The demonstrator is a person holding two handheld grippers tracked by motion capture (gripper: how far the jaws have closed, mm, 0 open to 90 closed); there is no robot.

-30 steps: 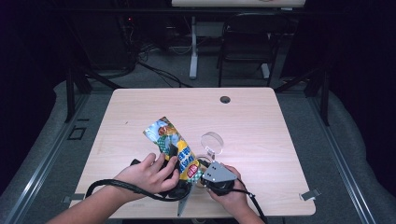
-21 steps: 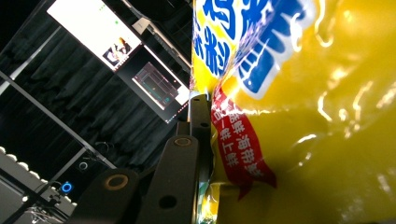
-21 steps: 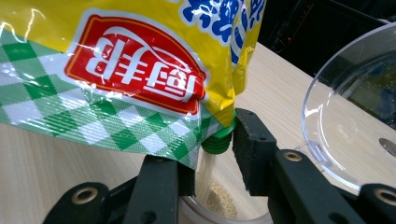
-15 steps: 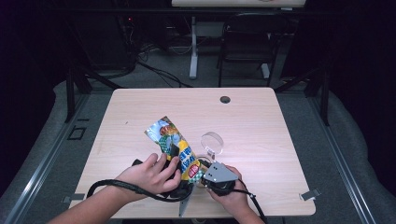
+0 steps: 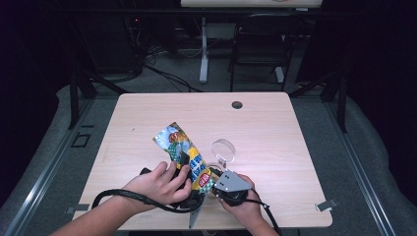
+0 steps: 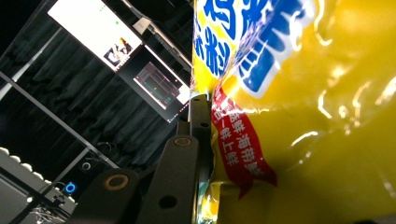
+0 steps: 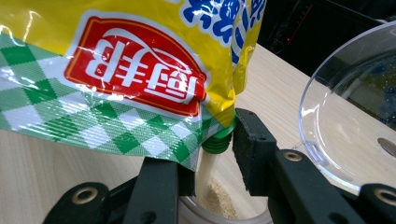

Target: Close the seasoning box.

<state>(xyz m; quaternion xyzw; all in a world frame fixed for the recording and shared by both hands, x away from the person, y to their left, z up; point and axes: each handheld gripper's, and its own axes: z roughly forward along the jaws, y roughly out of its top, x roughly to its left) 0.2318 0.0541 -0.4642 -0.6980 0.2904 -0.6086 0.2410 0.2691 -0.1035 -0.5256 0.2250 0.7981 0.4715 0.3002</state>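
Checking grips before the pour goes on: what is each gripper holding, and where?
Left gripper clamps the yellow pouch by its body; the right gripper straddles its green spout, contact unclear.

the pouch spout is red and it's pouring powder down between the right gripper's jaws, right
Not quite: the spout on the pouch is green, not red, as the right gripper view shows. The rest holds: pale powder streams from it between the right gripper's jaws.
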